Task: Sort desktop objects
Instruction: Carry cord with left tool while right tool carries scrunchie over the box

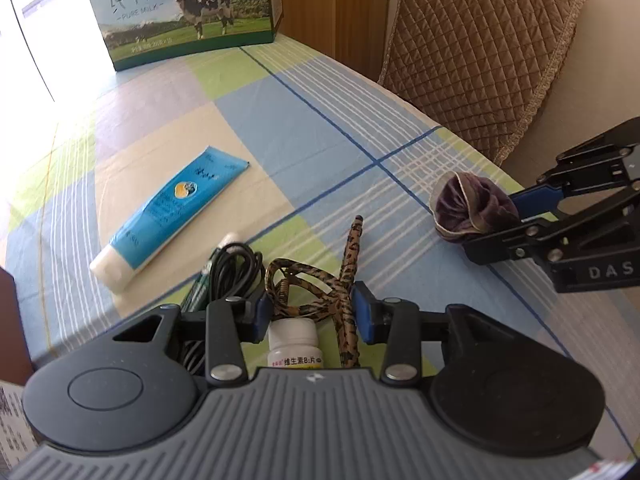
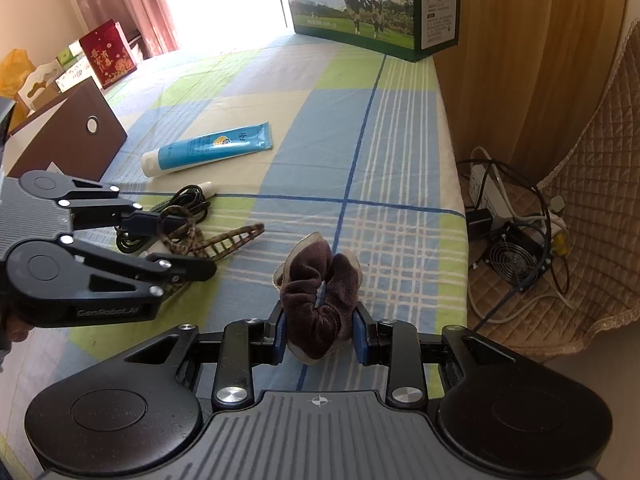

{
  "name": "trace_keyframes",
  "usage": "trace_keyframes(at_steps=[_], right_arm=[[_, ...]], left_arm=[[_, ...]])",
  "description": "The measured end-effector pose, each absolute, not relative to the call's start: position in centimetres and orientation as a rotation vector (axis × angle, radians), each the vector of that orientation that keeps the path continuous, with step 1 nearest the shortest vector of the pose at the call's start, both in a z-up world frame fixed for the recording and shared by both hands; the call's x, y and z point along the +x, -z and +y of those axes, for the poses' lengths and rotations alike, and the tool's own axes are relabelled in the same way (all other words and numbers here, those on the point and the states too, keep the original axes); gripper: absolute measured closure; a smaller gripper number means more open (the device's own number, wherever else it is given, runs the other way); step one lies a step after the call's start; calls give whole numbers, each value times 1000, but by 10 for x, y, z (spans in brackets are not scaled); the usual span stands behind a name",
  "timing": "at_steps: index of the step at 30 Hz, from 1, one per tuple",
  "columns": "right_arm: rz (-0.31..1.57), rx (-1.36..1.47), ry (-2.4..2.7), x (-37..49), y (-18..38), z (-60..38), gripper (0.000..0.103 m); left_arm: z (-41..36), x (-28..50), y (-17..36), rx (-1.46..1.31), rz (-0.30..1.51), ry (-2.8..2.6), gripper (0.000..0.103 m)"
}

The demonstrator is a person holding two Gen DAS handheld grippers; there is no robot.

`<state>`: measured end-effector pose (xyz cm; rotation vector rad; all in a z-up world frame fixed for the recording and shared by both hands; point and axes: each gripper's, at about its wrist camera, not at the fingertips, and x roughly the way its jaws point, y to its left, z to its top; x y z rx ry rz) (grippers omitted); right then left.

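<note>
Currently the right gripper [image 2: 319, 338] is closed around a rolled brown towel [image 2: 320, 300], blue pads pressed into its sides; the towel sits at the near right part of the worktop [image 2: 400, 128], which is covered in a blue, green and cream checked cloth. From the left wrist view the same towel [image 1: 472, 208] shows as a purplish bundle with a pale edge, pinched at the tip of the right gripper [image 1: 504, 224], resting on or just above the cloth; cannot tell which. Left gripper [image 1: 312, 312] stands wide, its pads either side of a small heap of things: a white pill bottle [image 1: 294, 344] with a labelled side lies between the fingers, a leopard-print hair clip [image 1: 348, 276] and a leopard-print loop band [image 1: 296, 284] lie just ahead of it, and a coiled black cable [image 1: 232, 268] sits against the left finger. No contact between the pads and the bottle is clear. From the right wrist view the left gripper [image 2: 176, 240] reaches over that same heap, the clip [image 2: 236, 240] sticking out toward the towel. A blue and white tube [image 1: 168, 216] lies flat further out, apart from the heap, cap end toward the camera. A milk carton box [image 1: 180, 8] with a cow print stands at the far edge. A quilted chair cover [image 1: 480, 48] is beside the worktop on the right.
</note>
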<state>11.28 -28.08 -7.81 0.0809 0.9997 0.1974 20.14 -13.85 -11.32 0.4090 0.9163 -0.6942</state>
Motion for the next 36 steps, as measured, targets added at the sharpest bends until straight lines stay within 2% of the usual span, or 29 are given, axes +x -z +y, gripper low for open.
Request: trace_keyframes(at_steps=[18,36], right_arm=[[941,45,-229,96,53,-257,81],[806,87,-409,71,-7,-184,82]], left_arm=[[-96,169,55,266,832,644,67],[-7,121,-9,154,721,509,67]])
